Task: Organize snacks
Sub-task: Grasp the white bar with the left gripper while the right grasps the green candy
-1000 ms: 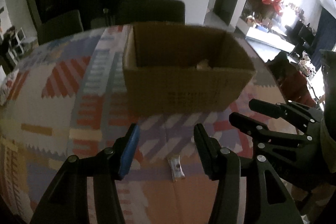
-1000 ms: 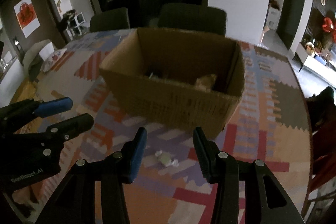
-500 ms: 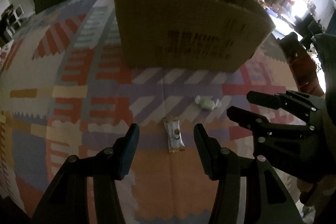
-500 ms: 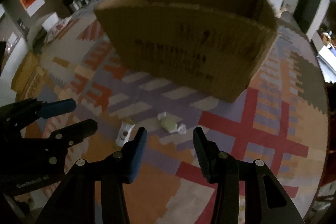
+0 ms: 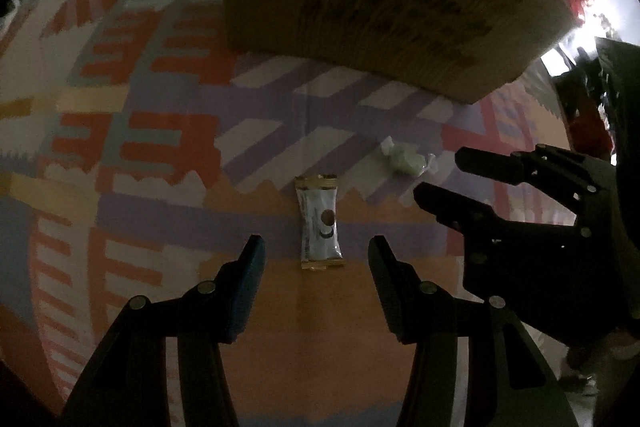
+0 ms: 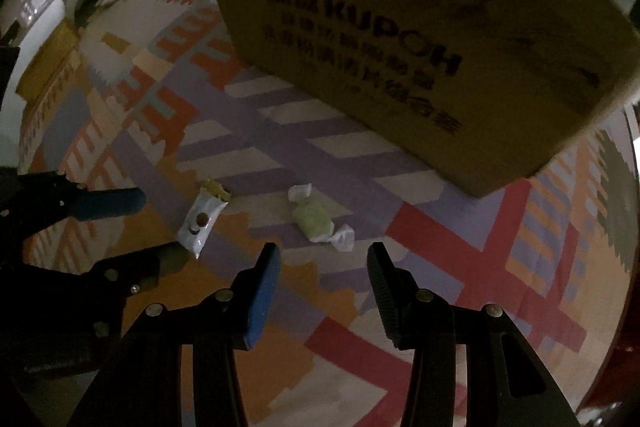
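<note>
Snacks lie loose on the table (image 5: 132,155): a white bar (image 5: 321,224) just ahead of the left gripper (image 5: 316,251), whose jaws stand apart and empty, and a green candy (image 6: 314,220) just ahead of the right gripper (image 6: 323,259), its jaws likewise spread with nothing between them. Bar and candy lie near each other, not touching, on the patterned cloth, and the box (image 6: 420,39) stands beyond them both, its printed side facing the grippers.

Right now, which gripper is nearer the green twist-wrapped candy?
Right. The right gripper hangs over the green candy, open jaws either side of it. The left gripper is lined up on the white snack packet beside it.
</note>
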### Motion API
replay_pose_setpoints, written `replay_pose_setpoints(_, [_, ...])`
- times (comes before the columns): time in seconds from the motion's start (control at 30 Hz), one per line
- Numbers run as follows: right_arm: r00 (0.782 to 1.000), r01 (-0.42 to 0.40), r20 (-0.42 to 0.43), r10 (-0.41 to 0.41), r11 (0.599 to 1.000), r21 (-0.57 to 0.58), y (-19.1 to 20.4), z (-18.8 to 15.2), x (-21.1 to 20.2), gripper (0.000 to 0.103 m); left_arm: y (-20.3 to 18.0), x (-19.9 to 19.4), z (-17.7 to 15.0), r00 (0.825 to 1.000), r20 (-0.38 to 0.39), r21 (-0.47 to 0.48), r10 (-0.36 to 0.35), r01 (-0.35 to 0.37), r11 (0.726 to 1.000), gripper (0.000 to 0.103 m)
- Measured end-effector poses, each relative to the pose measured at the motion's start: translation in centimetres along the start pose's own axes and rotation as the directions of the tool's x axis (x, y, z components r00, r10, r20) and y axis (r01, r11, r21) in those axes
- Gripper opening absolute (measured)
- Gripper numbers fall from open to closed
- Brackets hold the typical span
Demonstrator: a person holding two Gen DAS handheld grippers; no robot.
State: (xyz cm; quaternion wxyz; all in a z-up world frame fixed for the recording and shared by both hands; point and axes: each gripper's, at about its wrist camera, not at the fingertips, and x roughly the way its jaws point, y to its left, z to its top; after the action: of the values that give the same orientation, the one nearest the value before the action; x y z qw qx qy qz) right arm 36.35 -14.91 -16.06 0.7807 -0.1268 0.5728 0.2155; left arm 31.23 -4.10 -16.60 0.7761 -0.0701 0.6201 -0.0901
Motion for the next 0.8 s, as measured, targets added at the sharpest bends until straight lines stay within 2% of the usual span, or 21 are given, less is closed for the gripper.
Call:
replay_pose_setpoints(0.37, [1.000, 0.015, -0.003, -0.015, 0.997, -0.077, 0.0, 1.4, 1.4, 0.046, -0.9, 1.6, 0.7, 0.999, -0.005, -0.002, 0.045, -0.045, 0.999, 0.046])
replay_pose_setpoints(0.47, [1.000, 0.008, -0.006, -0.008, 0.997, -0.079, 0.0, 1.7, 1.8, 0.046, -1.0, 2.1, 0.7, 0.999, -0.014, -0.007, 0.045, -0.045, 0.999, 0.043])
replay_pose_setpoints(0.63, [1.000, -0.004, -0.006, 0.004, 0.997, -0.079, 0.2, 1.8, 2.3, 0.046, -1.2, 2.2, 0.7, 0.997, 0.013, 0.012, 0.072, -0.072, 0.997, 0.036])
replay_pose_setpoints(0.8, [1.000, 0.002, -0.002, -0.002, 0.997, -0.076, 0.0, 1.5, 2.3, 0.033, -1.3, 2.3, 0.8, 0.995, 0.028, 0.016, 0.091, -0.091, 0.996, 0.022])
